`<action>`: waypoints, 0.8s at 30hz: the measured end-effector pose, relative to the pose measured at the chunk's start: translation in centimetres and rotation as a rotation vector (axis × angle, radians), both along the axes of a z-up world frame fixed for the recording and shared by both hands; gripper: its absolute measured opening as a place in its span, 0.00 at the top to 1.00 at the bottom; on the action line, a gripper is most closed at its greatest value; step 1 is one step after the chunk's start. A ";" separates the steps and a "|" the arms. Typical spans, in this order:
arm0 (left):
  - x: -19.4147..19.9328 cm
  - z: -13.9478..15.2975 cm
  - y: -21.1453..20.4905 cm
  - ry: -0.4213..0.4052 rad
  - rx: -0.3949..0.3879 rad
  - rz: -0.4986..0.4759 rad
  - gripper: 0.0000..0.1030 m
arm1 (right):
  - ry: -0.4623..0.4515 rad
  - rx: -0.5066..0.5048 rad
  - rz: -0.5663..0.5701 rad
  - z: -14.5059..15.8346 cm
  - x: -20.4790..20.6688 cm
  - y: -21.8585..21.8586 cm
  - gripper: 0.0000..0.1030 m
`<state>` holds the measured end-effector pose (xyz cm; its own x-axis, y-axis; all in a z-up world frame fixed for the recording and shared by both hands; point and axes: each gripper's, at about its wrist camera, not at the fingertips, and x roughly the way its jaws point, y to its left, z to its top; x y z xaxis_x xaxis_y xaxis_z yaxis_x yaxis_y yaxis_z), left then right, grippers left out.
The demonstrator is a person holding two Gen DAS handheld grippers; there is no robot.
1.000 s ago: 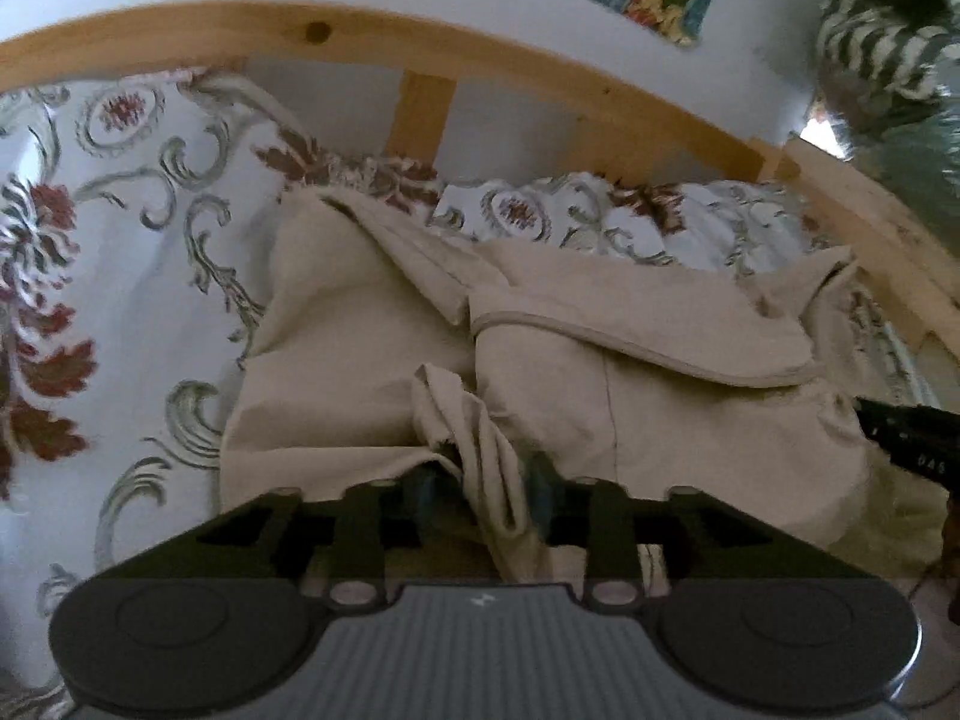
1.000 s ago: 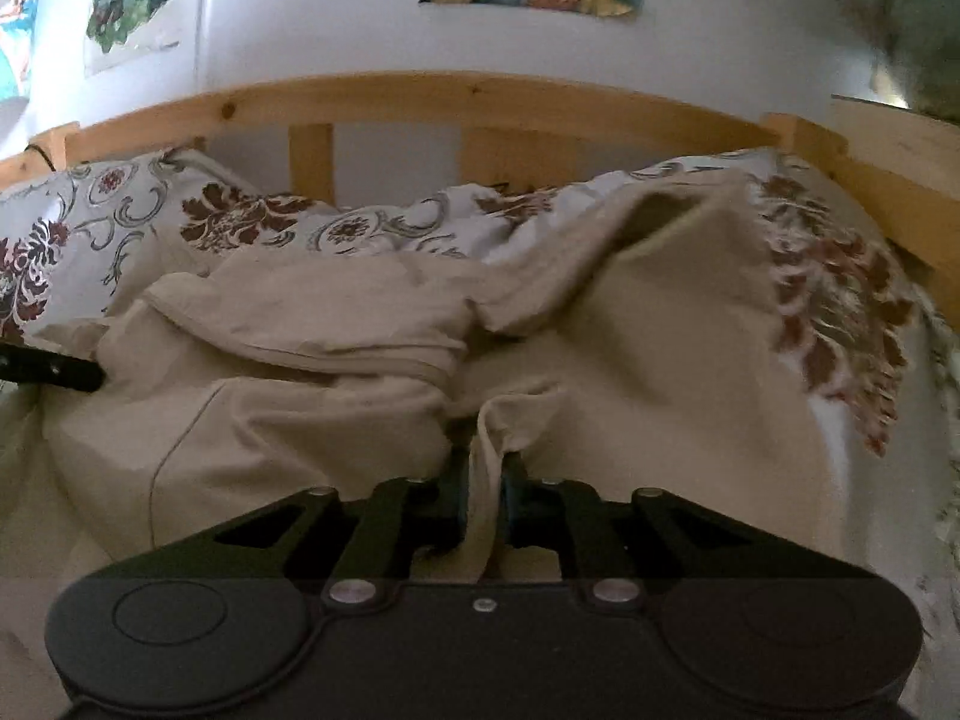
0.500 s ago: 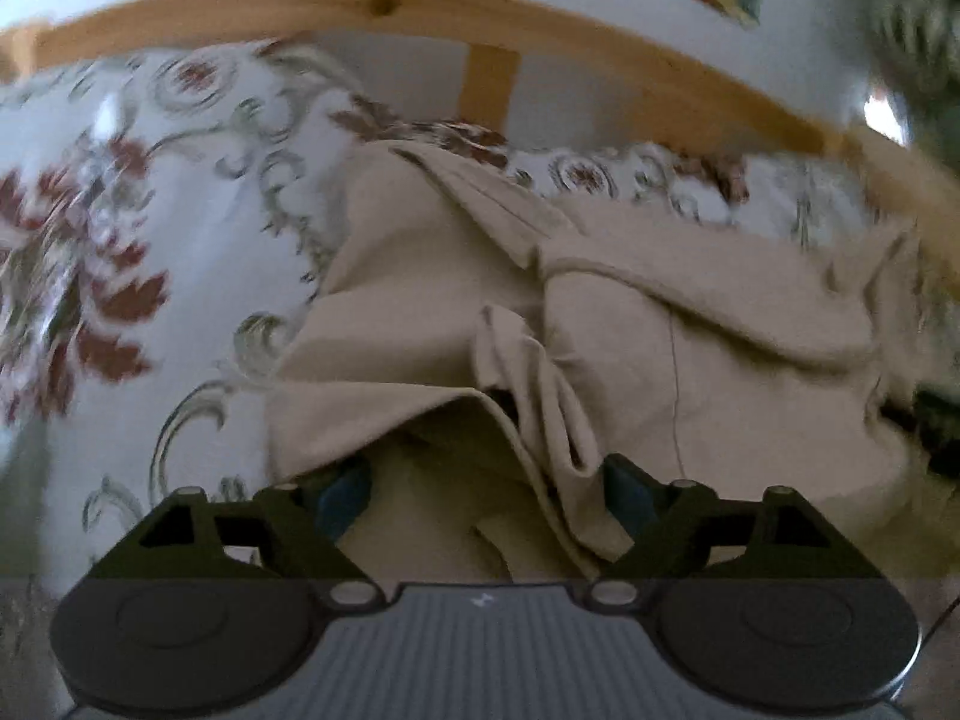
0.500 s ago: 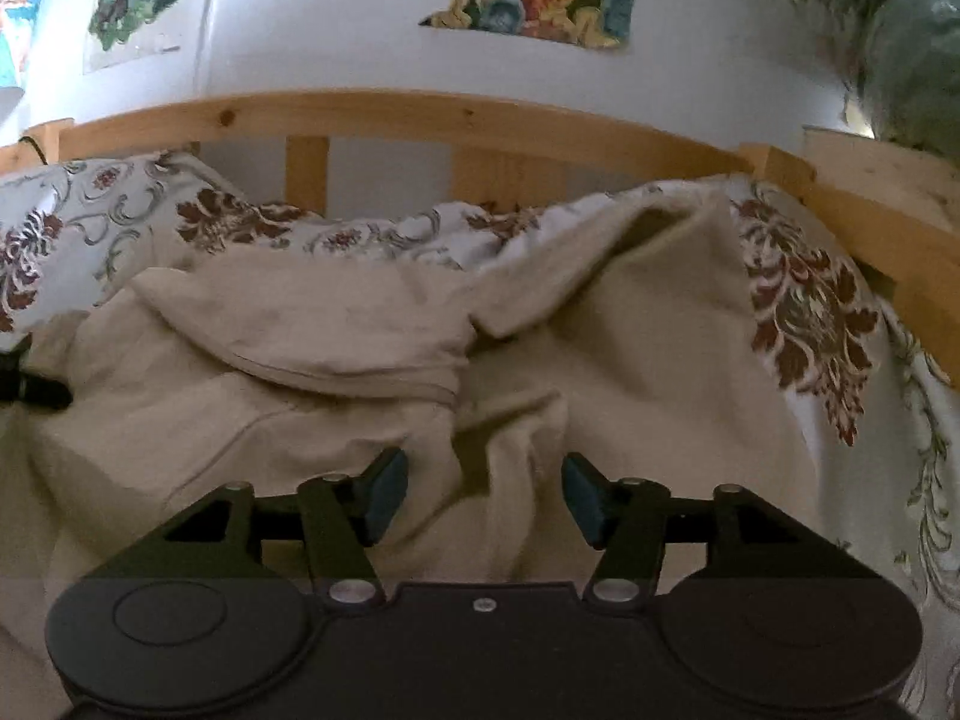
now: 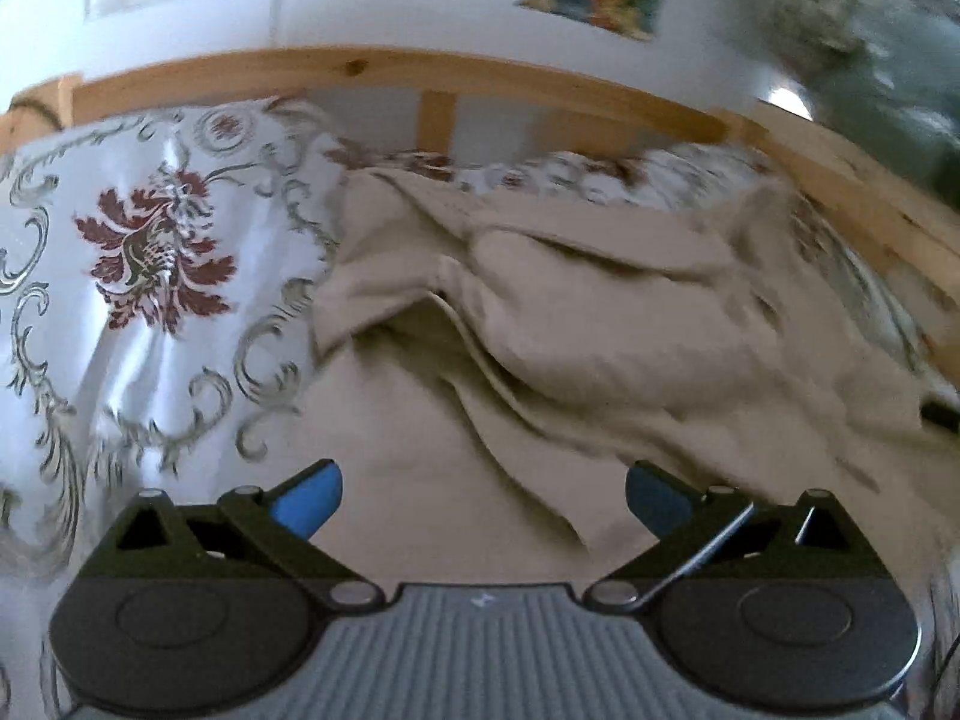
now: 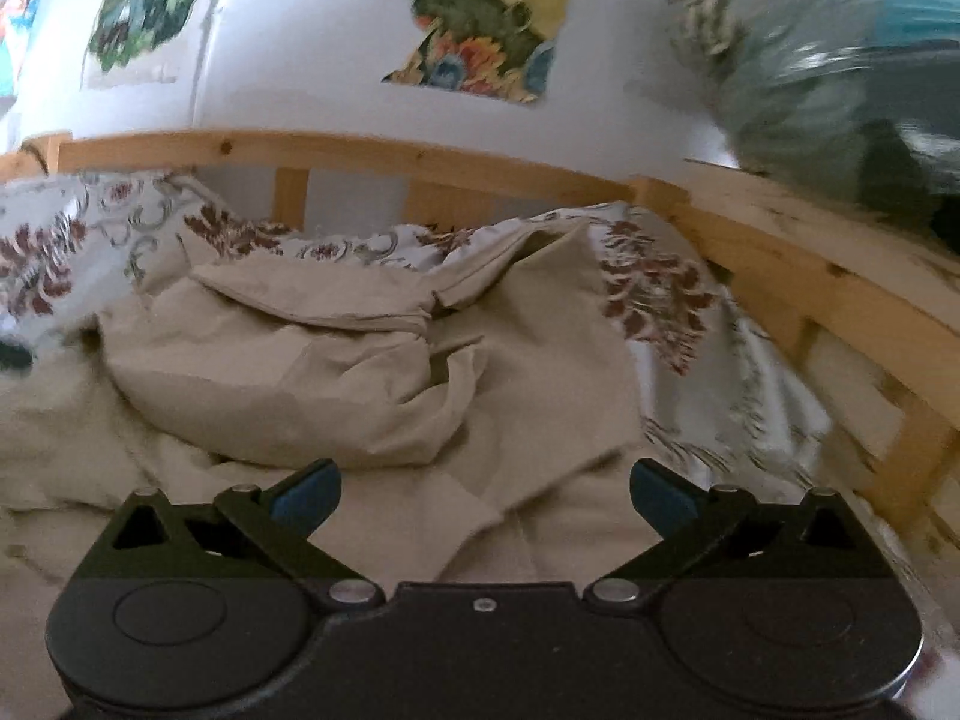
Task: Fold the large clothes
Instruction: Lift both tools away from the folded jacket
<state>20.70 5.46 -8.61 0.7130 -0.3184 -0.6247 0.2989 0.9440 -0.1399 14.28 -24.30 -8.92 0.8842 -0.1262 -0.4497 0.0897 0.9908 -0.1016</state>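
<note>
Both tongs, left (image 5: pixel 483 498) and right (image 6: pixel 485 498), gape apart, empty, above the beige garment (image 6: pixel 336 378) bunched on the bed (image 5: pixel 150 276); grabbing a loose ridge could drag several layers, skewing the fold

Beige garment (image 5: pixel 600 348), maroon-floral bedspread (image 5: pixel 156 264)

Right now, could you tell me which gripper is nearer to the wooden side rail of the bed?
Right. The right gripper hovers open over the beige garment near the side rail; the left gripper is open by the garment's opposite edge.
</note>
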 end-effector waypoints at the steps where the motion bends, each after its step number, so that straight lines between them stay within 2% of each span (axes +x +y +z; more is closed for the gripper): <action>1: -1.5 -0.1 -0.4 -0.015 0.014 -0.011 0.01 | 0.000 0.017 -0.009 0.5 -1.1 -0.1 0.01; 4: -5.4 -0.1 -2.2 -0.036 0.066 -0.050 0.01 | 0.032 0.062 -0.028 2.0 -4.8 0.0 0.01; 6: -7.7 0.1 -3.6 -0.065 0.120 -0.095 0.01 | 0.110 0.060 -0.034 1.9 -6.7 0.2 0.01; 10: -11.7 -0.2 -6.2 -0.118 0.242 -0.233 0.01 | 0.204 -0.036 -0.037 -0.2 -10.1 1.5 0.01; 13: -13.5 -1.1 -7.9 -0.124 0.325 -0.311 0.01 | 0.258 -0.078 -0.023 -1.1 -10.2 2.0 0.01; 18: -13.8 -2.0 -9.2 -0.082 0.356 -0.319 0.01 | 0.295 -0.028 -0.004 -2.0 -9.6 1.6 0.01; 21: -13.5 -2.8 -9.3 -0.089 0.432 -0.294 0.01 | 0.358 -0.019 0.030 -3.3 -8.6 1.7 0.01; 24: -13.2 -3.4 -8.7 -0.084 0.472 -0.287 0.01 | 0.389 -0.039 0.087 -3.9 -8.0 2.2 0.01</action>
<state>7.51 -3.23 -11.98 0.6922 -0.2070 -0.6914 0.5454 0.7774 0.3133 6.30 -22.06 -12.85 0.6568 -0.0821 -0.7496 -0.0471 0.9877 -0.1494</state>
